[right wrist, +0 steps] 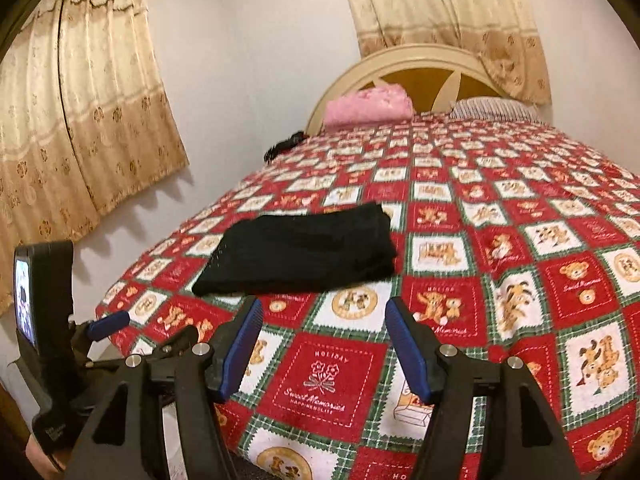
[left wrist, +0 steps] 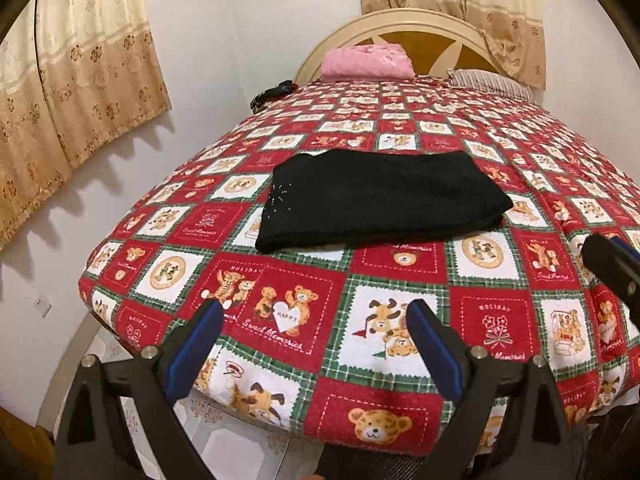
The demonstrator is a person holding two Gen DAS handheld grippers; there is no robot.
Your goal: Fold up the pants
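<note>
At nine o'clock in both wrist views, beige flowered curtains [left wrist: 80, 92] against a white wall. Below them at eight o'clock in the right wrist view, the left gripper [right wrist: 108, 322] seen side-on, a small lit screen on its body, one blue-padded finger reaching toward the bed's corner. Toward the centre, a bed under a red, white and green teddy-bear patchwork bedspread [left wrist: 400, 360], filling most of each frame. At the centre of the left wrist view, black pants [left wrist: 380, 196] folded into a compact rectangle, lying flat on the bedspread, apart from both grippers; a scatter of tiny pale specks near the left edge, possibly lint or glitter, too small to tell. At six o'clock in the left view, the left gripper with jaws spread wide, nothing between them but bedspread. At six o'clock in the right view, the right gripper [right wrist: 326, 344] likewise spread, empty, just short of the pants' near edge. At twelve o'clock, a pink pillow [left wrist: 366, 62] against a cream arched headboard [left wrist: 400, 24]. Further right, at one o'clock, a striped pillow [left wrist: 488, 80]. At three o'clock in the left view, one dark finger of the right gripper over the bedspread.
</note>
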